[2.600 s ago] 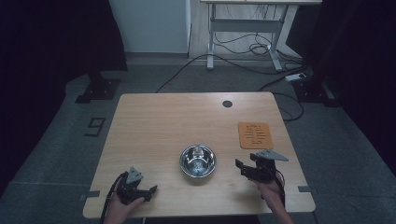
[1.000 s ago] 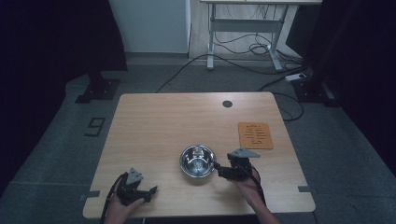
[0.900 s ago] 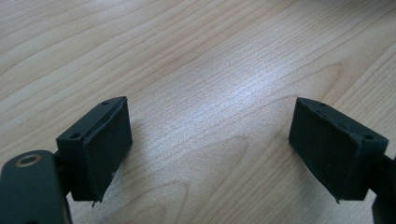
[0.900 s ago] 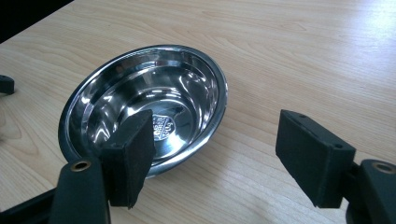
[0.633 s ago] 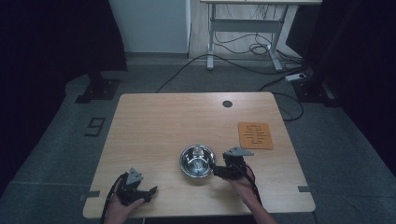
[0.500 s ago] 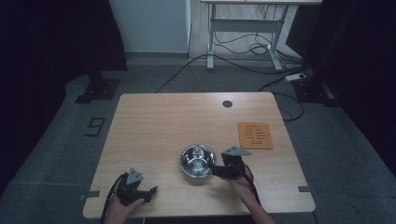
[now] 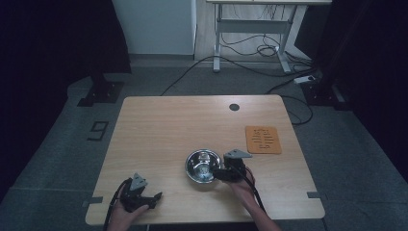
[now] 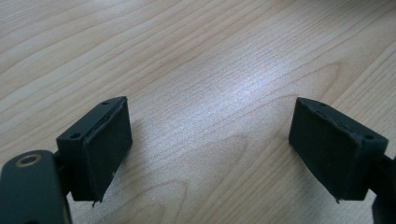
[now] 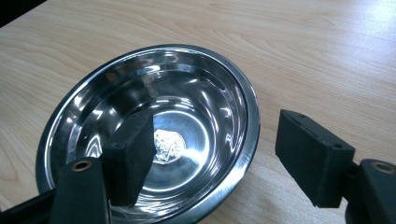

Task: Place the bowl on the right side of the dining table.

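Note:
A shiny steel bowl (image 7: 202,166) (image 9: 154,126) sits empty on the wooden table (image 7: 192,125), near its front middle. My right gripper (image 7: 219,174) (image 9: 219,158) is open and straddles the bowl's near rim: one jaw hangs inside the bowl, the other outside, and neither pad presses on the rim. My left gripper (image 7: 153,198) (image 8: 210,149) rests at the table's front left corner, open, with bare wood between its pads.
An orange mat (image 7: 262,139) with dark markings lies at the right of the table. A small dark round hole (image 7: 234,107) sits near the far edge. Cables and a desk frame (image 7: 250,43) stand on the floor beyond.
My right gripper has moved left from the table's right side to the bowl, and its jaws now straddle the rim. The left gripper has stayed where it was.

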Demonstrator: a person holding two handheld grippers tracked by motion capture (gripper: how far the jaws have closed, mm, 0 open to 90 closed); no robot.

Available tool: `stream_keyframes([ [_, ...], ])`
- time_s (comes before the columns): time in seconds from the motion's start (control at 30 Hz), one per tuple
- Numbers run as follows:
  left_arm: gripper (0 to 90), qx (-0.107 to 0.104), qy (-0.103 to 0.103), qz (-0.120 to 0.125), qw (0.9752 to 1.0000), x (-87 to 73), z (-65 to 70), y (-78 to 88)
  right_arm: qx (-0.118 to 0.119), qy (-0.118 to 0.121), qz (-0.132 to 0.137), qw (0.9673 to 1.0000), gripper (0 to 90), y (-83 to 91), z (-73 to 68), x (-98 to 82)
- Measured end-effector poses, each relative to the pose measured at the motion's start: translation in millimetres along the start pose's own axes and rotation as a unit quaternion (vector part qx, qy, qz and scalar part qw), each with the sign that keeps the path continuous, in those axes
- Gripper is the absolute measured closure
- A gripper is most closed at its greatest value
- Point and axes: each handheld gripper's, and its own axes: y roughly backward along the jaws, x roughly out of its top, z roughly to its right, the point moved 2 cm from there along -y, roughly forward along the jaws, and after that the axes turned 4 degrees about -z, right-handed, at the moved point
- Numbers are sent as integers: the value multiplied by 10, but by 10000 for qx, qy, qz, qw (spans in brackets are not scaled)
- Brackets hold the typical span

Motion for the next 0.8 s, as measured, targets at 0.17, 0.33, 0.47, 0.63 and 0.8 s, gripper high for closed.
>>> stream_keyframes([
  [0.17, 129, 0, 0, -2, 10000, -1, 1, 1, -12, 29, -87, 10000, 283, -57, 4, -18],
  [0.33, 130, -2, 2, -3, 10000, -2, 3, 2, -30, 10, -176, 9998, 283, -107, 17, -45],
  [0.47, 130, -3, 2, -3, 10000, -2, 3, 2, -40, 38, -281, 9996, 288, -170, 11, -77],
  [0.63, 130, -3, 3, -2, 10000, -2, 3, 2, -67, 42, -364, 9993, 301, -217, 12, -102],
  [0.8, 130, -3, 2, -2, 10000, -2, 3, 2, -122, 53, -425, 9990, 366, -267, 32, -134],
])
